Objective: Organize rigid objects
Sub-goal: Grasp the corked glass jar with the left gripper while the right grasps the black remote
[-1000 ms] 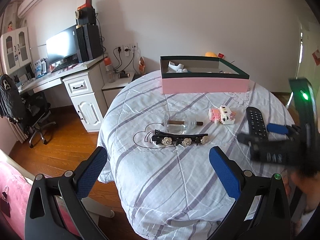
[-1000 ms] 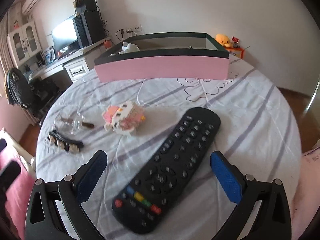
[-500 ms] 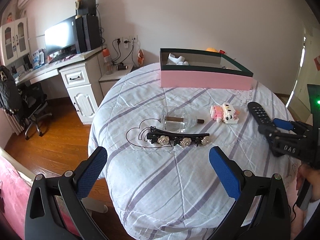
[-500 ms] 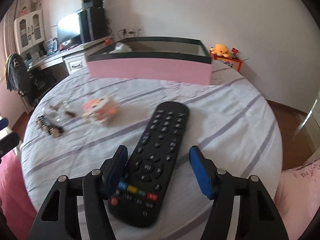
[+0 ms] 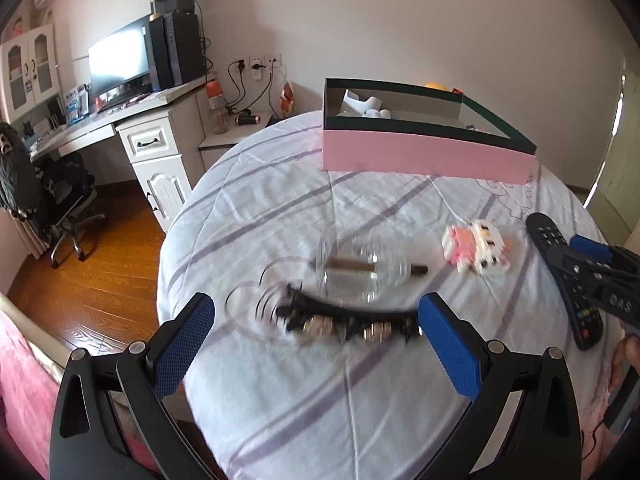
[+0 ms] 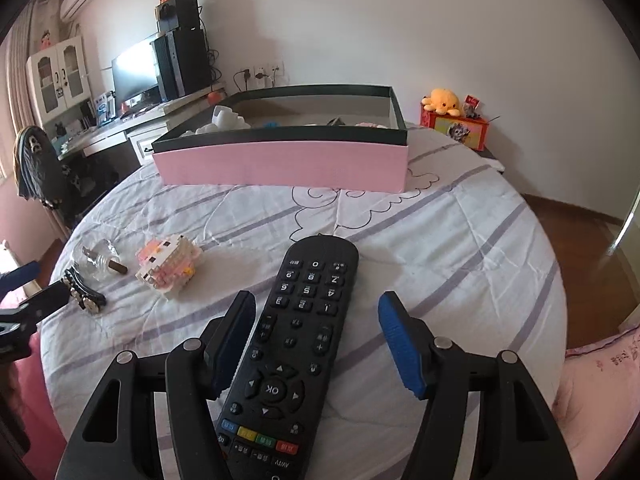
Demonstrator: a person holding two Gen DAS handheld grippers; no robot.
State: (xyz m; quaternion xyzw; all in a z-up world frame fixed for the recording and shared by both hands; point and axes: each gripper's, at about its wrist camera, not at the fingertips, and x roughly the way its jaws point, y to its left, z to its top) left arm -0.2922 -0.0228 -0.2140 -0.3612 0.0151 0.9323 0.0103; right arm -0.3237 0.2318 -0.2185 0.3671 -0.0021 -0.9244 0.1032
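While you hover: both tools sit over the table (image 6: 460, 240).
Right gripper (image 6: 316, 346): fingers spread, straddling remote (image 6: 296, 340), left pad touching.
Left gripper (image 5: 316, 344): fingers spread, empty.
Remote: near table's right edge.

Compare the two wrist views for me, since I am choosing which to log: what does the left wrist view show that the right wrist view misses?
Only the left wrist view shows the left gripper with its jaws wide apart, over the blurred black flower-studded hair clip, and the right gripper from the side at the long black remote control.

Only the right wrist view shows the yellow plush octopus on its red box and the remote's buttons lying between the open pads.

Both show the pink open-topped box, the pink-and-white brick toy, the clear glass bottle and the striped white cloth.
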